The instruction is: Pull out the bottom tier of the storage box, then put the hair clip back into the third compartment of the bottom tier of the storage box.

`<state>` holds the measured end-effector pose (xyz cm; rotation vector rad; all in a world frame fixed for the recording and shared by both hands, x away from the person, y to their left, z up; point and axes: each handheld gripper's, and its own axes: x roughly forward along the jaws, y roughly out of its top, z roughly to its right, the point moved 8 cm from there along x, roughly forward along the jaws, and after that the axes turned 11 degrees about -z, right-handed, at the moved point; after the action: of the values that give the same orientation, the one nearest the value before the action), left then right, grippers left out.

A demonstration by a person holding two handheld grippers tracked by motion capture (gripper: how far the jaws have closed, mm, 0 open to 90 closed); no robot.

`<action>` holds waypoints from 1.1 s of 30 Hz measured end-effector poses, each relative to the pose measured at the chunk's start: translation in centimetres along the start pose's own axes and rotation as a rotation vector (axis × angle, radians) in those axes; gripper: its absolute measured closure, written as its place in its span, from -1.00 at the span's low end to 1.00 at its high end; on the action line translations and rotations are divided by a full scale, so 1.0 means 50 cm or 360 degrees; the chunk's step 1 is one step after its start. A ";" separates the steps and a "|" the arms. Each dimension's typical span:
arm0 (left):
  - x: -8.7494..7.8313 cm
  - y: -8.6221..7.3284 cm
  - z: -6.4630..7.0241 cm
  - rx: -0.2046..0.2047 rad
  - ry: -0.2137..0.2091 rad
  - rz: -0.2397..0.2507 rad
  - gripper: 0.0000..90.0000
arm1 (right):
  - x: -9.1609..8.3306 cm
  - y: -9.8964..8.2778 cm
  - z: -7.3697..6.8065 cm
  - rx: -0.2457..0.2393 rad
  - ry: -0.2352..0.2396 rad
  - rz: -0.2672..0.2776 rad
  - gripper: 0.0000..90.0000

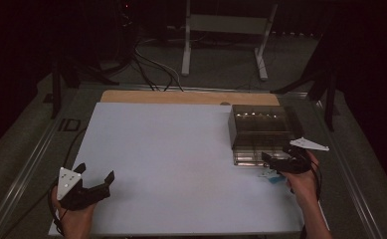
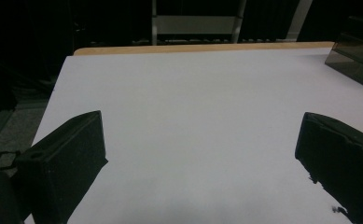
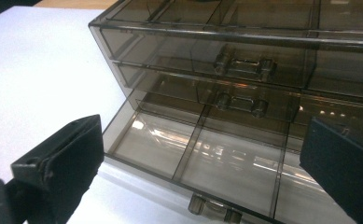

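A smoky clear plastic drawer cabinet (image 1: 258, 130) stands at the right of the white table top (image 1: 171, 159). Its bottom drawer (image 3: 207, 163) is pulled out toward me and its divided compartments look empty. The two upper drawers (image 3: 235, 65) are pushed in. My right gripper (image 1: 280, 162) hovers open just in front of the pulled-out drawer, jaws wide apart with nothing between them (image 3: 202, 158). My left gripper (image 1: 94, 181) is open near the front left of the table, over bare white surface (image 2: 198, 154), holding nothing.
A small pale blue and white thing (image 1: 272, 175) lies on the table under the right gripper; I cannot tell what it is. A wooden edge (image 1: 181, 97) runs along the table's far side. Cables (image 1: 151, 69) and a white frame (image 1: 226, 30) are on the floor beyond.
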<state>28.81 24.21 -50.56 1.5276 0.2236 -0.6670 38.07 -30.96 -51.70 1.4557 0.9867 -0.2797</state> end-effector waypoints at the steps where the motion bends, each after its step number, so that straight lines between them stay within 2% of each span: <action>1: 0.000 0.000 0.000 0.0000 0.0001 0.0001 -0.93 | -0.002 0.000 -0.001 0.0012 0.0012 0.0008 -1.00; 6: -0.001 0.000 -0.003 -0.0007 0.0003 0.0002 -0.93 | -0.015 -0.003 0.001 0.0044 0.0015 0.0047 -1.00; 13: 0.002 0.001 0.001 0.0005 0.0002 -0.0004 -0.93 | -0.026 -0.013 0.006 0.0054 -0.0002 0.0044 -1.00; 25: -0.003 0.001 -0.002 -0.0017 0.0011 0.0007 -0.93 | -0.060 -0.038 0.021 0.0097 -0.0031 0.0082 -1.00; 33: -0.003 0.000 -0.003 -0.0027 0.0019 -0.0015 -0.93 | -0.071 -0.065 0.031 0.0120 -0.0052 0.0053 -1.00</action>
<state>28.74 24.36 -50.47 1.5156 0.2448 -0.6623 34.25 -34.28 -51.78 1.5303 0.9333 -0.3185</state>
